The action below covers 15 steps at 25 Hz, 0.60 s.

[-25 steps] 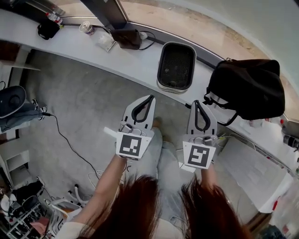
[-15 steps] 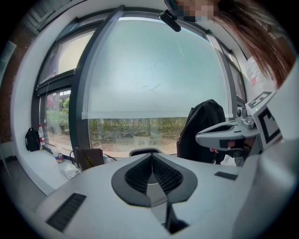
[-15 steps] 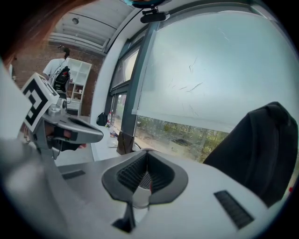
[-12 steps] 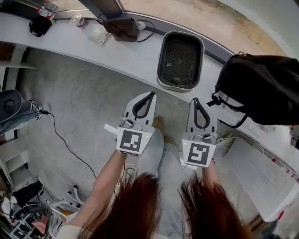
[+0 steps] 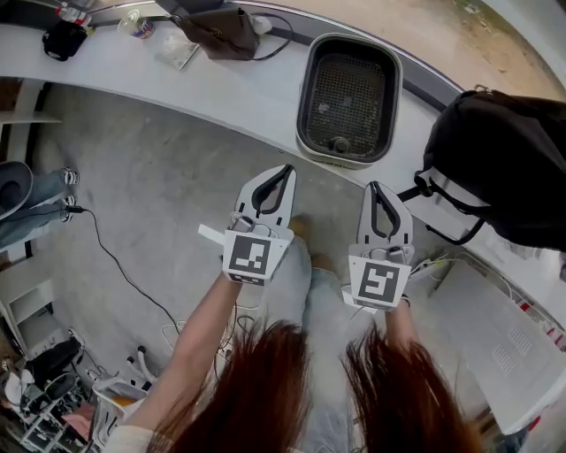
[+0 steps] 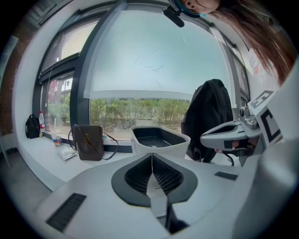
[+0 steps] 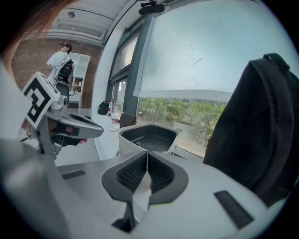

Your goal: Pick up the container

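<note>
The container (image 5: 346,99) is a white tub with a dark perforated inside, standing on the long white counter (image 5: 239,93). It also shows in the left gripper view as the container (image 6: 159,139) and in the right gripper view as the container (image 7: 148,138), straight ahead of each pair of jaws. My left gripper (image 5: 285,171) is shut and empty, short of the counter's edge, below and left of the tub. My right gripper (image 5: 377,188) is shut and empty too, just below the tub's right side. Neither touches it.
A black backpack (image 5: 504,168) sits on the counter right of the container. A brown bag (image 5: 215,25) with a cable, a cup (image 5: 135,21) and a small black pouch (image 5: 58,40) lie further left. Grey floor with a black cable (image 5: 124,265) is below.
The view has moved toward the counter: the container and backpack sit larger and lower in the frame. Both grippers stay shut, side by side, now closer to the counter's edge.
</note>
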Each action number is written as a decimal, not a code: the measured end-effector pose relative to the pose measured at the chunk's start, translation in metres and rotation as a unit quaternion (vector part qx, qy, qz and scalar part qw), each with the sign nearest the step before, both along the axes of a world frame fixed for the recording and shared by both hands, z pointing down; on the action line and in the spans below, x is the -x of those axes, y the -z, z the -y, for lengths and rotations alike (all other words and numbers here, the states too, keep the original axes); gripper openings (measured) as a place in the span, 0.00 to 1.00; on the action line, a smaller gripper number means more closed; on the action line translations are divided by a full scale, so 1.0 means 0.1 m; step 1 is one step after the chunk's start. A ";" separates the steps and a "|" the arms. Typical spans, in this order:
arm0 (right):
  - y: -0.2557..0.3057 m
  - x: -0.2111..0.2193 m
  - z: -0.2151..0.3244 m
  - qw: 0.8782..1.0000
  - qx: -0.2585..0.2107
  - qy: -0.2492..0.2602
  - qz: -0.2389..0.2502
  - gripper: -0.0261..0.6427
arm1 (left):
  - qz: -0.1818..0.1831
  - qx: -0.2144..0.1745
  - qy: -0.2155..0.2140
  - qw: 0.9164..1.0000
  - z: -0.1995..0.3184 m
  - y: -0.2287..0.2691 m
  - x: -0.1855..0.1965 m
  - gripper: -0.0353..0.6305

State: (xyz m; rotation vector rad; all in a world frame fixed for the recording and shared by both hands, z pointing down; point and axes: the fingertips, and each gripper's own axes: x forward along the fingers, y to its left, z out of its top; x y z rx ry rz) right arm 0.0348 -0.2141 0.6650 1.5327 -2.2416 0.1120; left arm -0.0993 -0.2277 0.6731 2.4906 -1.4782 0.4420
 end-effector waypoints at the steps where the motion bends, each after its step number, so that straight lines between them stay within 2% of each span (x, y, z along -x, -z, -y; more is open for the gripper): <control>1: -0.08 -0.01 0.00 1.000 0.005 -0.001 -0.002 0.08 | 0.002 0.002 -0.001 1.000 0.01 -0.07 0.00 0.08; 15: -1.01 -0.09 0.07 0.999 0.048 -0.011 -0.019 0.08 | 0.020 0.023 -0.016 0.999 0.15 -0.90 0.02 0.08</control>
